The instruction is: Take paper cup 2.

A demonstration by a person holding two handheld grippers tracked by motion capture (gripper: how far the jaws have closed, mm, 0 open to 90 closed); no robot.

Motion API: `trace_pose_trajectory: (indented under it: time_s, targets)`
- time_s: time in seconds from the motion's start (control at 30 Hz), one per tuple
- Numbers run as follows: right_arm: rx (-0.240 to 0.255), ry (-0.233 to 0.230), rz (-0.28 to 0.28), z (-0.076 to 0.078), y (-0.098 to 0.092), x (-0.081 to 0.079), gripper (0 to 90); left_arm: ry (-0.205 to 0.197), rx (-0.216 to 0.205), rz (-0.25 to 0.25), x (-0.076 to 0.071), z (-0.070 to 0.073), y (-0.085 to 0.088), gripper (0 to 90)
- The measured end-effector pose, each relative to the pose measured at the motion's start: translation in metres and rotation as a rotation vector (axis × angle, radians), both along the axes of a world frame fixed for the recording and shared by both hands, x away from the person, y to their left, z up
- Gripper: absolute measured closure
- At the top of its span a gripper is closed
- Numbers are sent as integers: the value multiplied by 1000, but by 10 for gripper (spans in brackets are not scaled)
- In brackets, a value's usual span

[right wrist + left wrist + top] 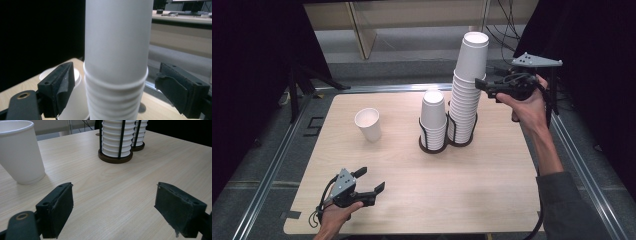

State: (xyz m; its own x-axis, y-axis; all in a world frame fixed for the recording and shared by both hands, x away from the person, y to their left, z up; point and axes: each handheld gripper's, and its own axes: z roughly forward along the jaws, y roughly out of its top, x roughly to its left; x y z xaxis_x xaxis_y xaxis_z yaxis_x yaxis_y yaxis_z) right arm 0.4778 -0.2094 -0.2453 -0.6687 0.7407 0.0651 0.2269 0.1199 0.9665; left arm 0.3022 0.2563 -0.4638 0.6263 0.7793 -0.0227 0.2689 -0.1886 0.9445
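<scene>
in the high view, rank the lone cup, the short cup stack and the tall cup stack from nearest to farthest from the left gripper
From the left gripper:
1. Lone cup, standing up-left of it on the table.
2. Short cup stack, up-right, in its black holder.
3. Tall cup stack, just beyond the short one, farther right.

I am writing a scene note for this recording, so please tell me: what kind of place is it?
Probably a lab or test bench set up for recording, not a home. The light wooden table stands in a metal rail frame, black curtains close both sides, and loose cables hang behind it.
</scene>
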Motion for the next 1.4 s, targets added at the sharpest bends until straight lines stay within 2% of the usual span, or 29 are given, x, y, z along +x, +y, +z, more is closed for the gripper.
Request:
trace_pose_trajectory:
  time_s: [0.1,0.13,0.17,0.3,0.7,0.83,0.87,0.9,0.93,0.97,1.0,1.03,1.1,1.4]
  targets:
    - [19,4,-3,7,6,8,153,2,-6,-2,0,0,0,145]
    - [16,-9,-10,10,7,11,153,2,-6,-1,0,0,0,145]
    - [26,-5,-6,12,9,13,153,-18,-28,-16,2,-1,-1,145]
    - [35,-12,-18,18,17,21,154,-14,-23,-17,2,-1,0,145]
    - [19,19,-32,16,40,45,128,-13,-28,-26,2,-1,0,145]
    - [-4,19,-38,17,43,48,141,-12,-22,-28,1,0,0,145]
    - [2,28,-38,18,44,48,145,3,-7,-20,0,1,1,145]
    - [-2,20,-38,18,43,48,148,-16,-19,-30,2,0,0,145]
    - [-5,26,-36,19,44,48,151,-15,-23,-28,2,0,0,145]
    - [-6,24,-35,19,43,48,153,6,-10,-14,-1,1,1,145]
    - [-11,0,-34,20,43,48,155,9,-11,-13,-1,1,1,145]
    - [-6,18,-38,21,43,47,155,9,-13,-10,-1,1,1,145]
    - [8,12,-36,24,43,46,156,9,-13,-8,-1,1,1,145]
    - [3,-49,-60,61,45,39,158,9,-13,-14,-1,1,1,145]
